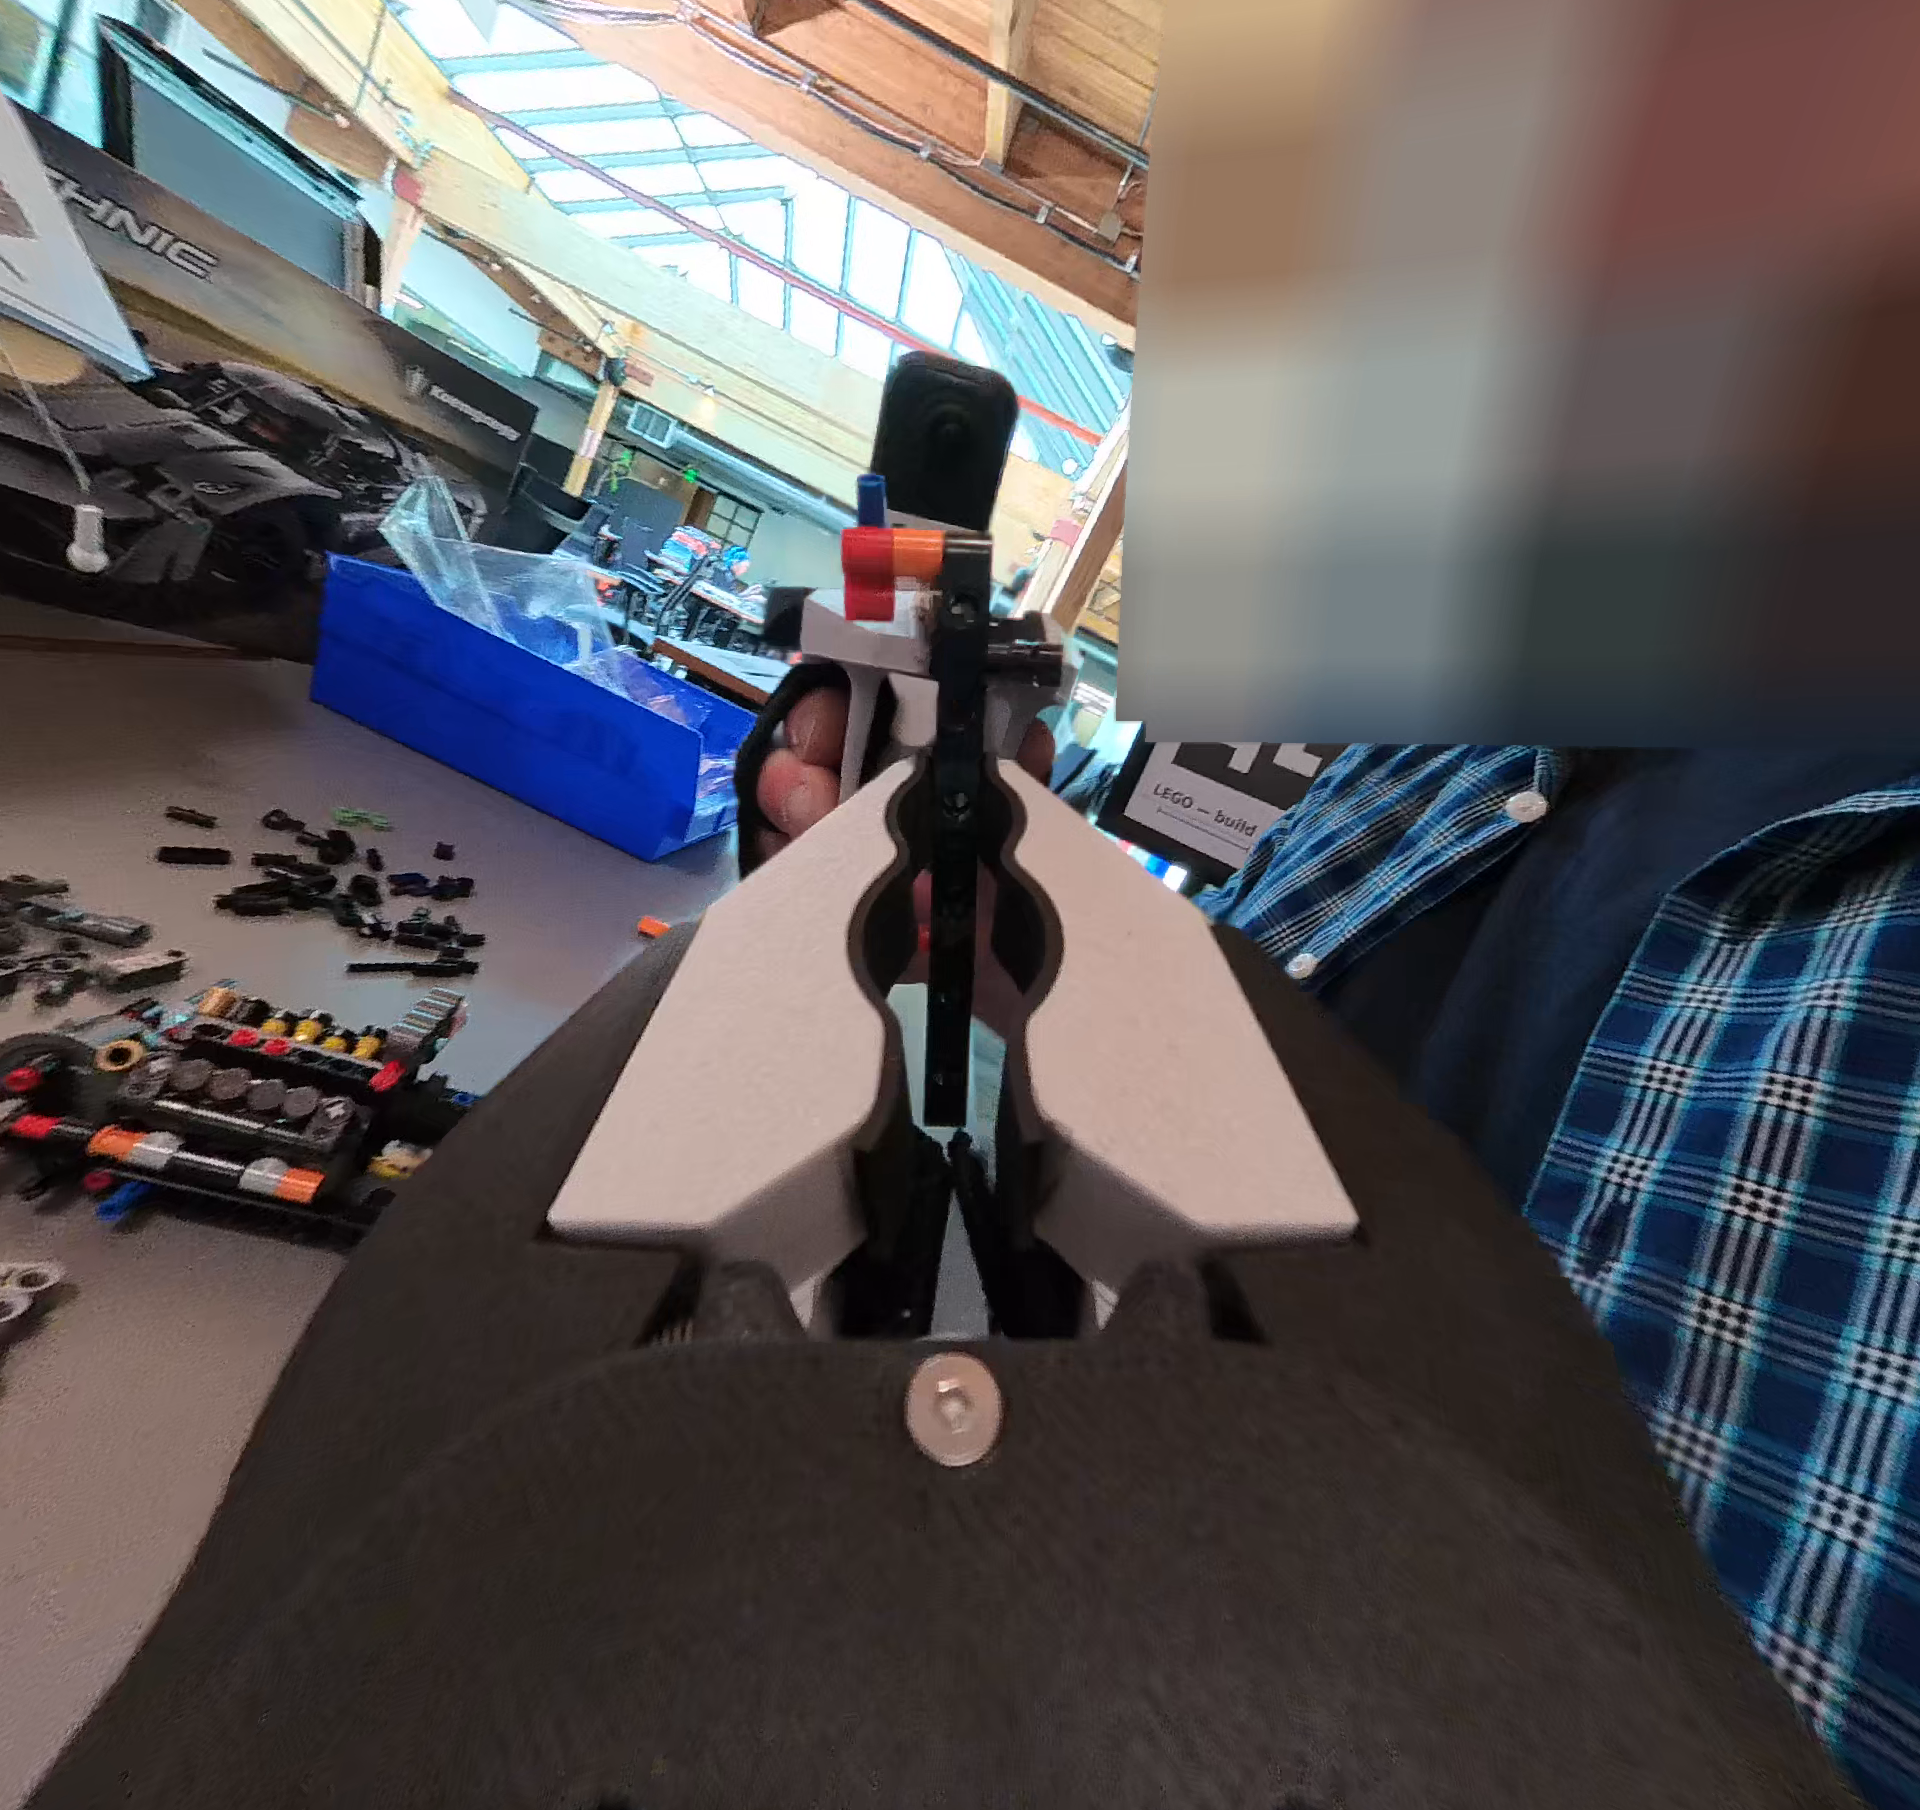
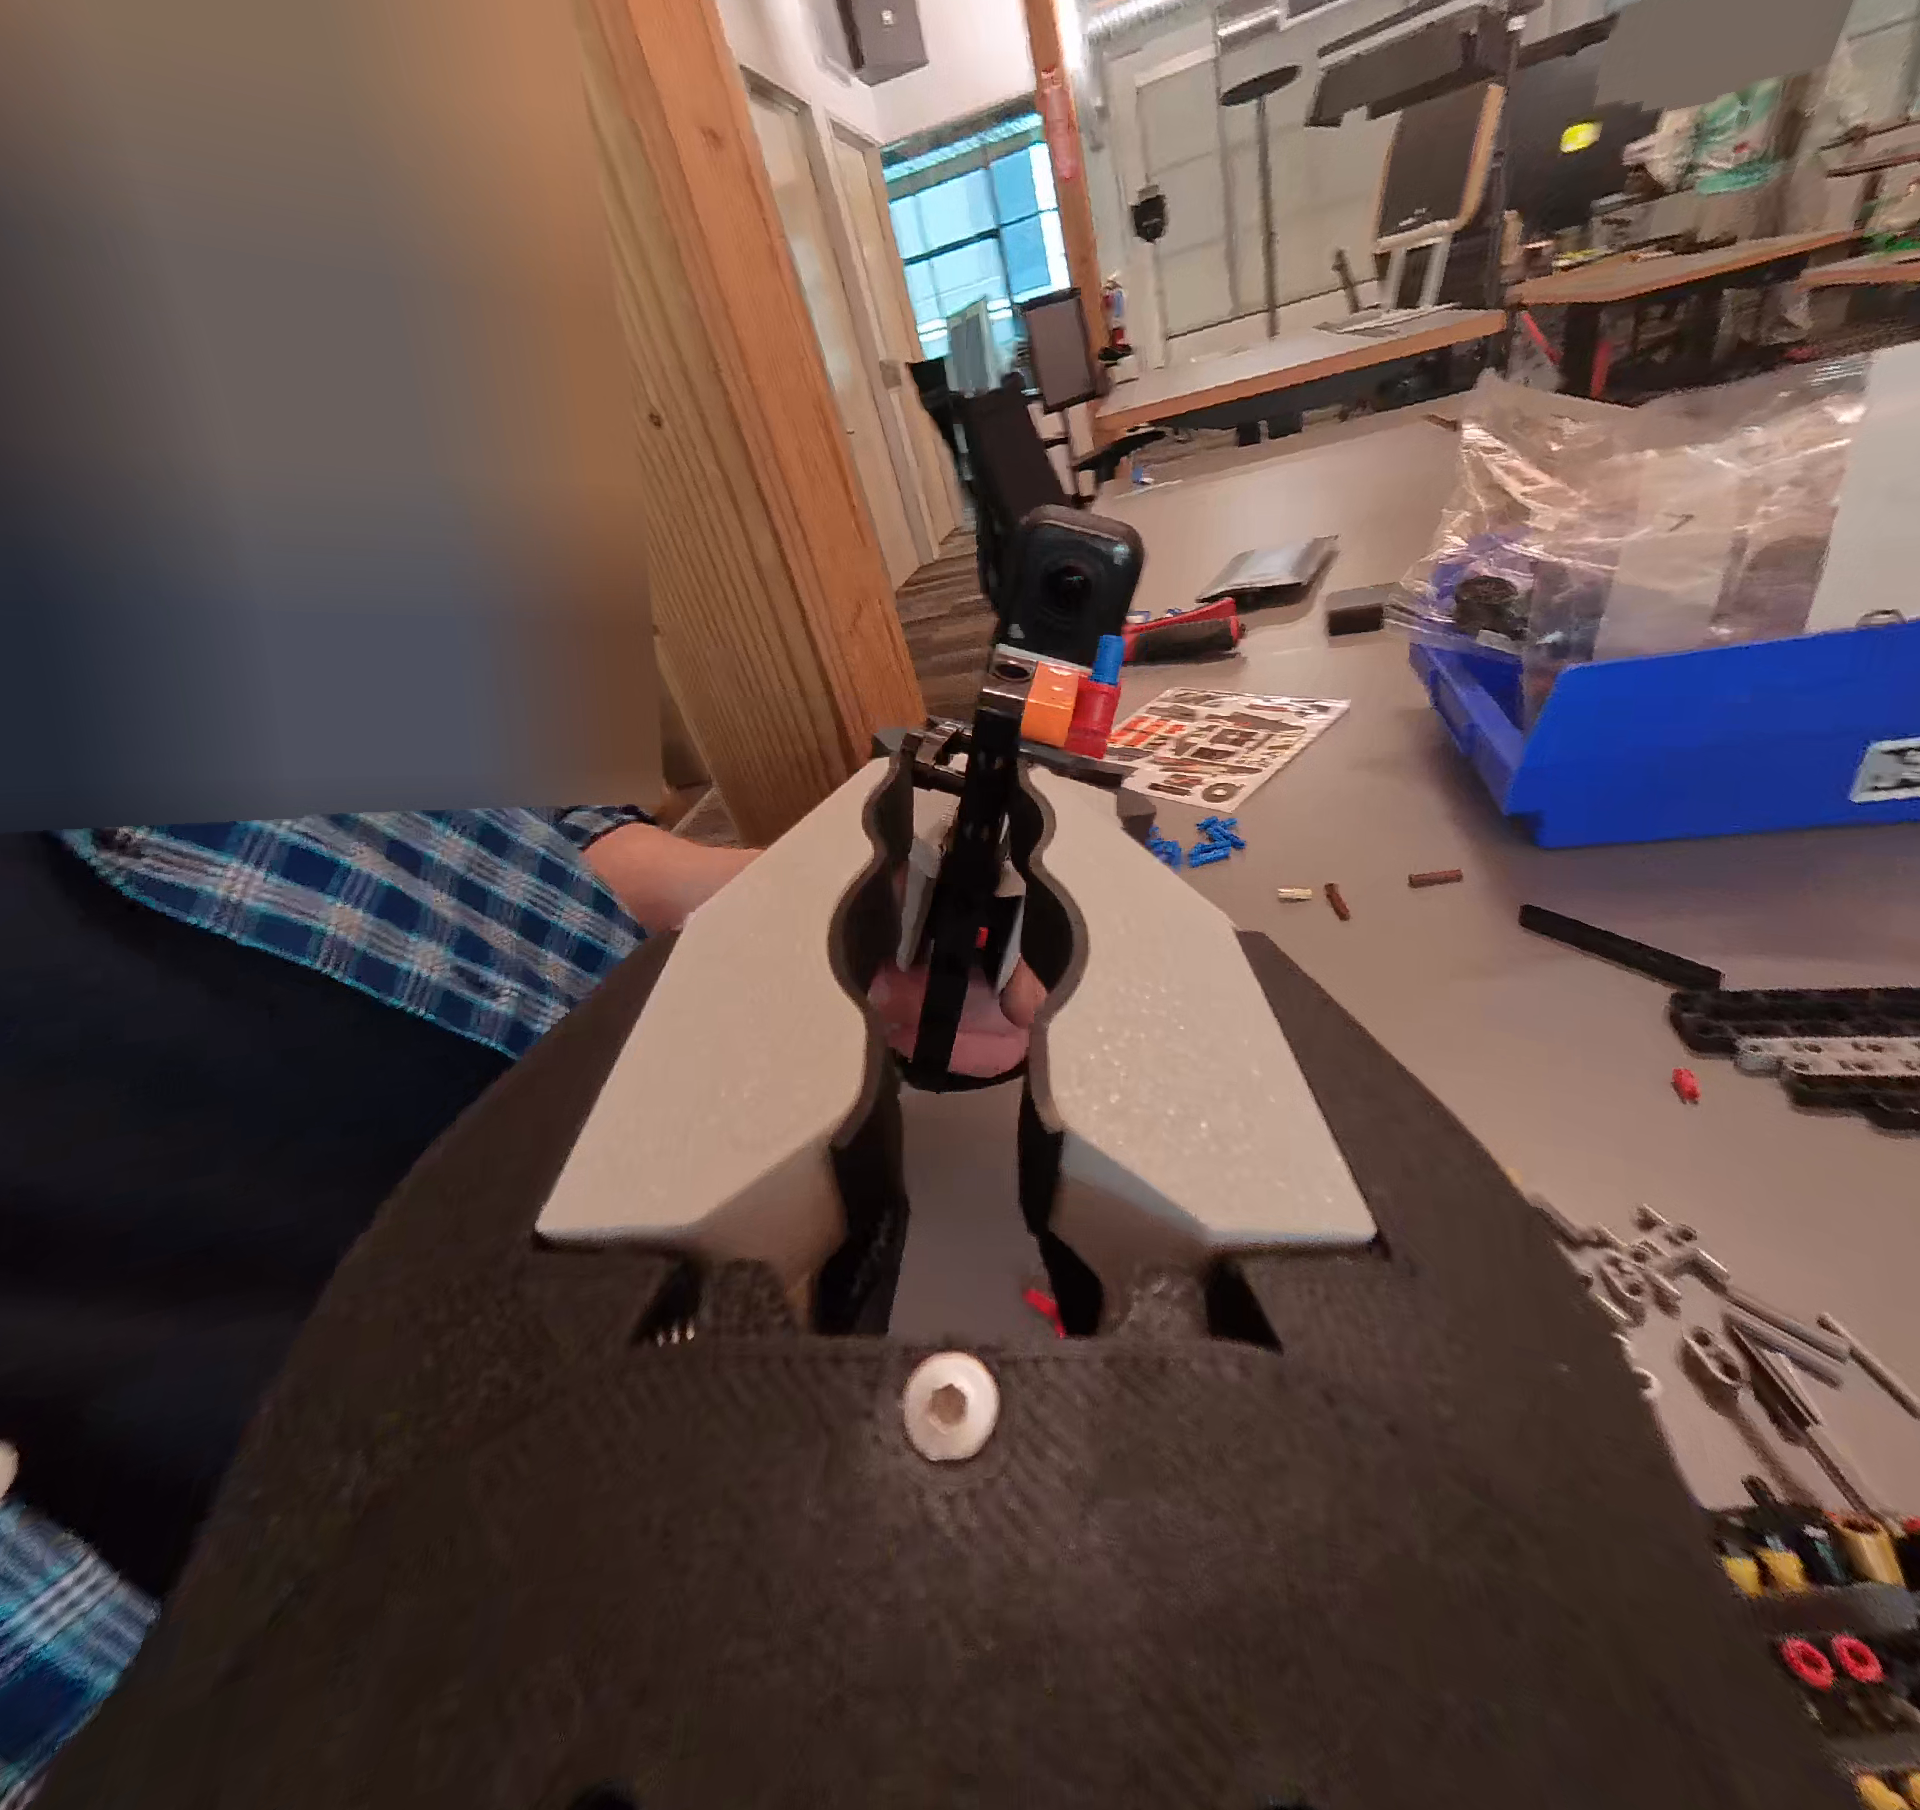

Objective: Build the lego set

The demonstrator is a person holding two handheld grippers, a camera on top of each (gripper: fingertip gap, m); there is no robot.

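A thin black lego beam (image 1: 951,939) stands upright at the centre of both wrist views, raised above the bench (image 1: 582,887), with a red piece (image 1: 868,571), an orange piece (image 1: 918,553) and a blue pin (image 1: 871,498) at its top. The left gripper (image 1: 951,804) and the right gripper (image 2: 966,804) face each other, each clamped on the beam. A partly built lego model (image 1: 223,1085) lies lower left, loose black parts (image 1: 343,887) beyond it, a blue bin (image 1: 530,700) behind.

Black beam (image 1: 954,887) upright, edge-on, raised above table; red, orange, blue pieces (image 1: 891,555) at top.
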